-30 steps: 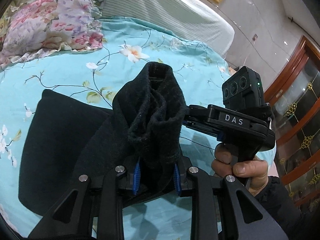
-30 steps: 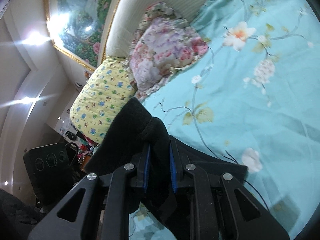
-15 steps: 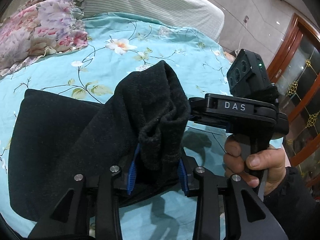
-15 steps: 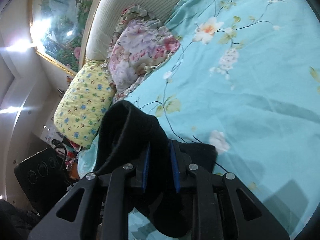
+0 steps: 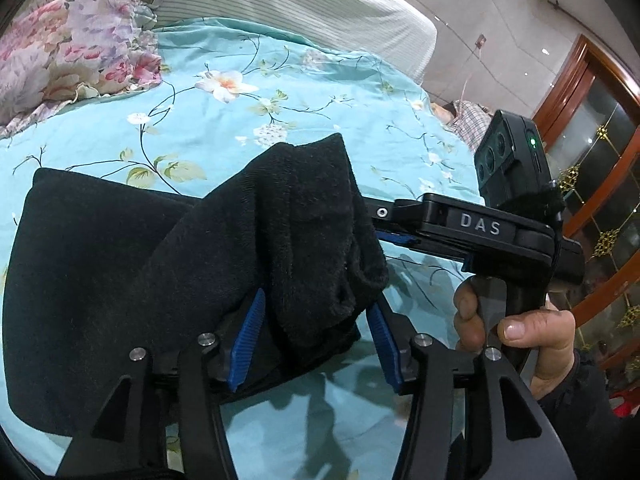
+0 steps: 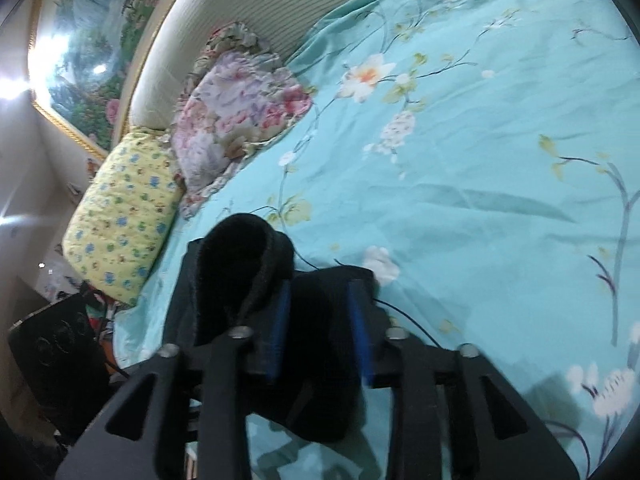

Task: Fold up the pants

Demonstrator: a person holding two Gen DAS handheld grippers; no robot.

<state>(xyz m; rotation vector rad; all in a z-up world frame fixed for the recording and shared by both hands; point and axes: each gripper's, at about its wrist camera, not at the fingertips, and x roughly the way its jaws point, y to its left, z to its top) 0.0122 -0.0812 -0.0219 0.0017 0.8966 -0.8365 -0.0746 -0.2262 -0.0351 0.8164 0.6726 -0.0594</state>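
Pants (image 5: pixel 248 248): black knit cloth, matt, fuzzy nap, thick at the folds. Bedsheet (image 5: pixel 304 128): smooth teal printed cloth with faint sheen; floral pillow (image 5: pixel 68 52) soft printed cloth, yellow pillow (image 6: pixel 120 216) quilted. Left gripper (image 5: pixel 316 336): matt black plastic arms, bright metal screw heads, ribbed blue pads (image 5: pixel 246 340); cabinet (image 5: pixel 600 184) glossy reddish wood with glass panes.

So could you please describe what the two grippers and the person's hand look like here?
Both are black, angular handheld frames with silver pivot bolts and ribbed blue pads on the fingers. The left gripper shows triangular cut-outs in its arms. The right gripper carries white "DAS" lettering, a black camera block with a green light and a pistol handle. The bare hand ends in a dark sleeve.
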